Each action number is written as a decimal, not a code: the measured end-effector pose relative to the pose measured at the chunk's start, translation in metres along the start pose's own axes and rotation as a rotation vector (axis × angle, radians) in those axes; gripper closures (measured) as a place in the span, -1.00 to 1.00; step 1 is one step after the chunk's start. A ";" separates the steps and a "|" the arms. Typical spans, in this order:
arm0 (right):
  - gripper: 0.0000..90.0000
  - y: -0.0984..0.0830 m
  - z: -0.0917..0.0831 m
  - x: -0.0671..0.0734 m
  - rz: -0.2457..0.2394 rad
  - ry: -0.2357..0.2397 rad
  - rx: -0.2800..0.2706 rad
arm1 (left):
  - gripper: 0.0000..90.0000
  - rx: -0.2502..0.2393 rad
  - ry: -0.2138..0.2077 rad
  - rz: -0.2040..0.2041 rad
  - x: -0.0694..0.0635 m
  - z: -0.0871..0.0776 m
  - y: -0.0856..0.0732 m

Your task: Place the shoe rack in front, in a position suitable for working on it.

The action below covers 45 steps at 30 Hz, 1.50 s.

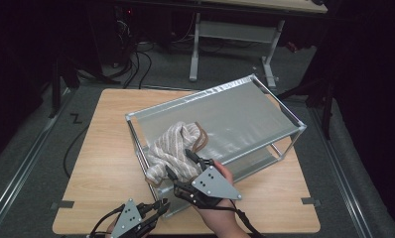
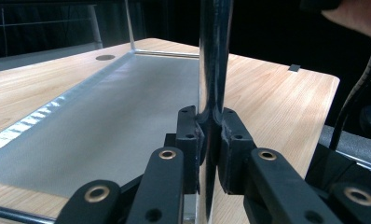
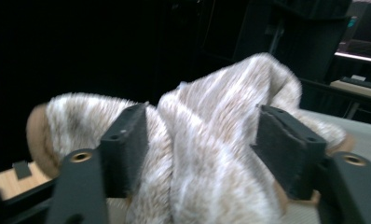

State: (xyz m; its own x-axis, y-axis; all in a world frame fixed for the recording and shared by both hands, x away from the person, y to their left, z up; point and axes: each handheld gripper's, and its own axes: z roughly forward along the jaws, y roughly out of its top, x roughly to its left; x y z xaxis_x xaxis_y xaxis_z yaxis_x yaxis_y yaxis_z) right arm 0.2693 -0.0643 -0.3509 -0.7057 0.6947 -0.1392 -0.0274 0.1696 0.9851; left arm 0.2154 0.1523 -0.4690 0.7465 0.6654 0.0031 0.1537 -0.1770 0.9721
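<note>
A metal rack (image 1: 211, 92) with a grey shelf stands slantwise on the wooden table (image 1: 101, 148). A beige striped towel (image 1: 171, 145) lies bunched on the shelf's near left corner. My right gripper (image 1: 178, 161) reaches onto it from the front. In the right gripper view the towel (image 3: 221, 93) fills the gap of this gripper (image 3: 202, 140) and both pads (image 3: 123, 140) press into its pile. My left gripper (image 1: 162, 204) sits low at the rack's near corner. It is shut (image 2: 210, 126) on the rack's upright post (image 2: 214, 56).
The rack's lower grey shelf (image 2: 109, 112) stretches away beside the post. Bare tabletop lies left of the rack. Behind the table are the legs of another desk (image 1: 194, 49) and cables on the floor (image 1: 136, 64). Tape marks the table's front edge (image 1: 62, 204).
</note>
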 end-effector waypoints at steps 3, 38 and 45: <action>-0.46 0.002 0.000 -0.002 0.009 -0.012 0.002 | 0.78 -0.001 0.000 -0.001 0.000 0.000 0.000; -0.05 -0.018 0.006 0.020 -0.081 -0.065 -0.110 | 0.56 -0.088 0.025 0.007 0.002 -0.001 0.006; 0.12 -0.024 0.008 0.020 -0.055 -0.056 -0.096 | 0.77 -0.093 0.023 0.024 0.001 -0.002 0.007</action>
State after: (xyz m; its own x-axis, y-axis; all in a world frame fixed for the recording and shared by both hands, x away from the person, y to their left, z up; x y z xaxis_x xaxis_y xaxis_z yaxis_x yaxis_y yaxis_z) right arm 0.2619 -0.0486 -0.3779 -0.6610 0.7244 -0.1961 -0.1345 0.1427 0.9806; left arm 0.2158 0.1528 -0.4614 0.7344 0.6780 0.0312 0.0744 -0.1261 0.9892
